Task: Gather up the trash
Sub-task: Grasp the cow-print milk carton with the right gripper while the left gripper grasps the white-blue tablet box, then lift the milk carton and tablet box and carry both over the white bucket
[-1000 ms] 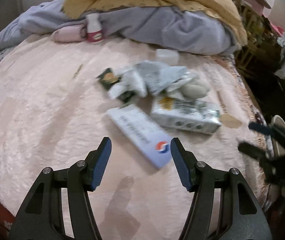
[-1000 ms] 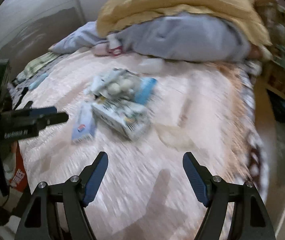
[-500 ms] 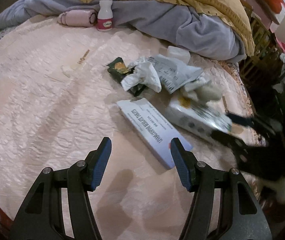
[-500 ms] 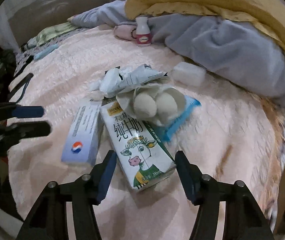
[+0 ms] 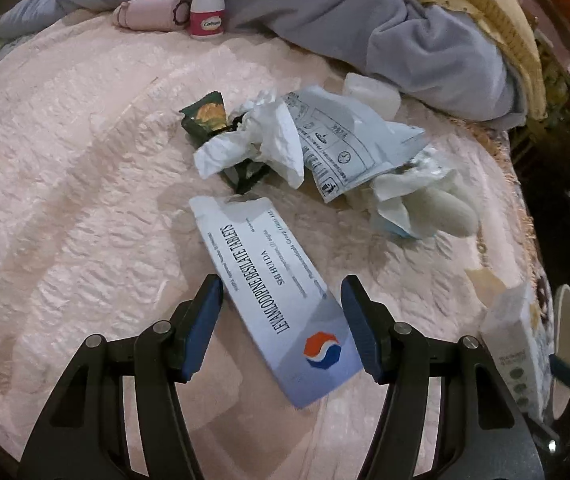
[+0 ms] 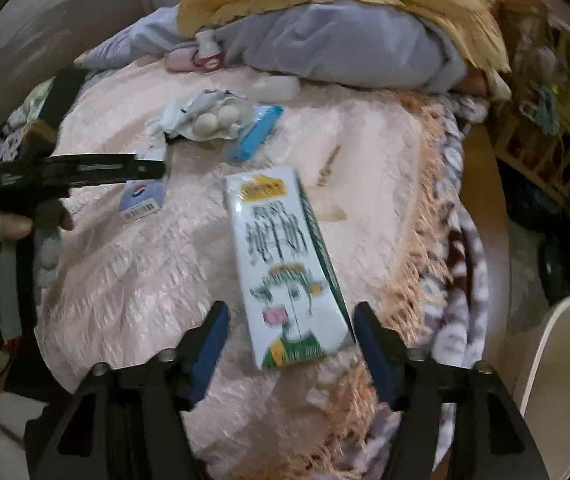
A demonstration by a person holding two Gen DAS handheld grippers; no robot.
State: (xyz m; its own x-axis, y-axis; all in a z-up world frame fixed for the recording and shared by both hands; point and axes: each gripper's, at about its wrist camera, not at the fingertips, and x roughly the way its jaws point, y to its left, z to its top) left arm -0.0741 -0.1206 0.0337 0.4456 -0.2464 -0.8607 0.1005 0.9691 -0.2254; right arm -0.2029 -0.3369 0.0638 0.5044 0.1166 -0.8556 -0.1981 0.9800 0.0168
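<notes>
Between the blue-padded fingers of the left gripper (image 5: 281, 322) lies a flat white-and-lilac cardboard tablet box with a red-and-blue roundel (image 5: 275, 300), flat on the pink plush bedspread (image 5: 77, 208). The jaws stand wide, one pad either side of the box and apparently just clear of it; nothing is held. The right gripper (image 6: 291, 350) frames the bottom end of a white-and-green milk carton with a cartoon cow (image 6: 285, 268). The carton appears lifted and angled out past the fringed bed edge, its right side against the right pad, a gap at the left pad; whether it is firmly clamped cannot be told, the frame being blurred.

Judgement: collection is at an early stage. The carton is bound for the cream round bin (image 6: 561, 380) low to the right of the right gripper, and the tablet box is next, needing the left jaws closed across its width.

Beyond the left gripper sits the remaining litter: crumpled white tissue (image 5: 257, 140), a dark green foil wrapper (image 5: 205, 116), a printed grey pouch (image 5: 345, 148) and a torn packet with pale oval pieces (image 5: 437, 204). Farther off, a white bottle with pink label (image 5: 207, 6) stands against heaped grey and yellow bedding (image 5: 405, 32).

Open bedspread lies left of the left gripper. The bed edge is close on the right, and the two grippers work near each other.
</notes>
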